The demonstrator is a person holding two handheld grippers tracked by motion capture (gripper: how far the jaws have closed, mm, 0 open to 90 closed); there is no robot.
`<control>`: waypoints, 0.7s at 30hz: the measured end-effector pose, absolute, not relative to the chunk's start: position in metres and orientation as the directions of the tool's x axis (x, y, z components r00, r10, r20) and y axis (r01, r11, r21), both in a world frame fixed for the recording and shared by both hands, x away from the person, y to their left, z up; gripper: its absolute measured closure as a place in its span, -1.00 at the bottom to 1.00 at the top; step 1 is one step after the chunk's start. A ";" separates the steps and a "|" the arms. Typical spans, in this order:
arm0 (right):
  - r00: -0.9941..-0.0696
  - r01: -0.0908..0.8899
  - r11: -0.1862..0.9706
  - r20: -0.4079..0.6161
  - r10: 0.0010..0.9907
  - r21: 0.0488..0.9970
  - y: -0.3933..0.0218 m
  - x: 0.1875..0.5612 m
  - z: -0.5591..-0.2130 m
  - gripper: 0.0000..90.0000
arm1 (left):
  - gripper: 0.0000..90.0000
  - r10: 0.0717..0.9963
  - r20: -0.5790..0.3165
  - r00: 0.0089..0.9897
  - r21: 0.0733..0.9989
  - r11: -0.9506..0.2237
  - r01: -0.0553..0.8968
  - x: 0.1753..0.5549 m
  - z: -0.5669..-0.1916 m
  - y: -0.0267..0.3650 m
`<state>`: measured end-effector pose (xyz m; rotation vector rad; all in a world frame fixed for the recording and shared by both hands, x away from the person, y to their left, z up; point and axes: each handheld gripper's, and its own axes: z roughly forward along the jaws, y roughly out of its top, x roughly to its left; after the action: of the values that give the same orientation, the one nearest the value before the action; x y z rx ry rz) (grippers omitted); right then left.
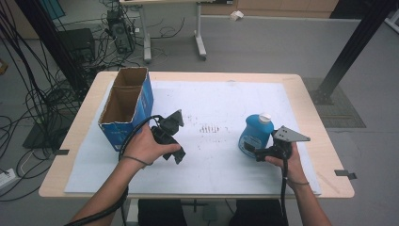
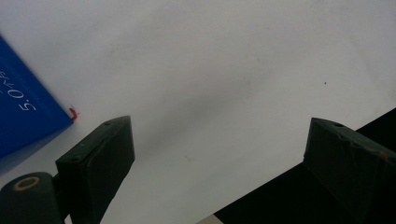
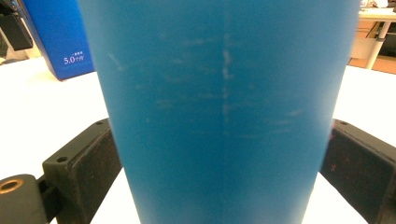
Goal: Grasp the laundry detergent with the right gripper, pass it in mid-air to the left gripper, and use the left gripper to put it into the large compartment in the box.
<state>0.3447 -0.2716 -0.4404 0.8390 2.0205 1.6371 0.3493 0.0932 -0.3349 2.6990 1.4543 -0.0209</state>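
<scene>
Between the two jaws of the right tool (image 1: 258,151) stands the blue bottle (image 1: 255,133), upright on the white sheet (image 1: 216,103) that covers the counter (image 1: 313,122). From the right gripper view the bottle's (image 3: 224,107) blue wall runs from one jaw to the other, each jaw touching or nearly touching a side, so this tool is closed around the bottle's lower body. The bottle carries a white cap (image 1: 265,116) on top, and a dark label on its lower front, facing the person, is too small to read.

Well to the bottle's left, the left tool (image 1: 179,153) hangs over bare sheet with its jaws spread wide and nothing between them. Just beyond that tool, farther left of the bottle, sits an open blue cardboard box (image 1: 127,106) with two brown compartments. On the box's blue side, seen past the bottle in the right gripper view, white print reads "5.0" followed by small characters I cannot make out (image 3: 74,59); the same "5.0" shows on the box corner (image 2: 23,100) in the left gripper view. A faint patch of dark marks (image 1: 210,128) lies on the sheet between bottle and box.
</scene>
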 end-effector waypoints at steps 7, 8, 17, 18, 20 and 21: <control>-0.736 0.198 0.132 0.059 0.674 0.971 -0.272 0.345 -0.441 -0.90 | -0.80 0.834 -0.049 0.550 0.063 -0.547 0.835 0.349 -0.334 0.093; -0.737 0.198 0.131 0.059 0.674 0.971 -0.272 0.345 -0.441 -0.90 | -0.80 0.835 -0.049 0.549 0.061 -0.546 0.836 0.349 -0.334 0.093; -0.737 0.197 0.132 0.058 0.674 0.972 -0.272 0.344 -0.440 -0.90 | -0.80 0.834 -0.047 0.550 0.062 -0.547 0.835 0.348 -0.334 0.092; -0.736 0.198 0.131 0.059 0.674 0.972 -0.272 0.344 -0.440 -0.90 | -0.80 0.833 -0.048 0.550 0.060 -0.548 0.835 0.348 -0.334 0.092; -0.737 0.197 0.131 0.059 0.674 0.972 -0.272 0.344 -0.440 -0.88 | -0.80 0.834 -0.047 0.550 0.060 -0.547 0.835 0.348 -0.334 0.092; -0.737 0.196 0.132 0.058 0.674 0.972 -0.272 0.344 -0.440 -0.88 | -0.80 0.833 -0.049 0.551 0.058 -0.548 0.834 0.348 -0.334 0.092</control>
<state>0.3442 -0.2719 -0.4402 0.8380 2.0207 1.6366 0.3478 0.0923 -0.3343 2.7003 1.4545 -0.0244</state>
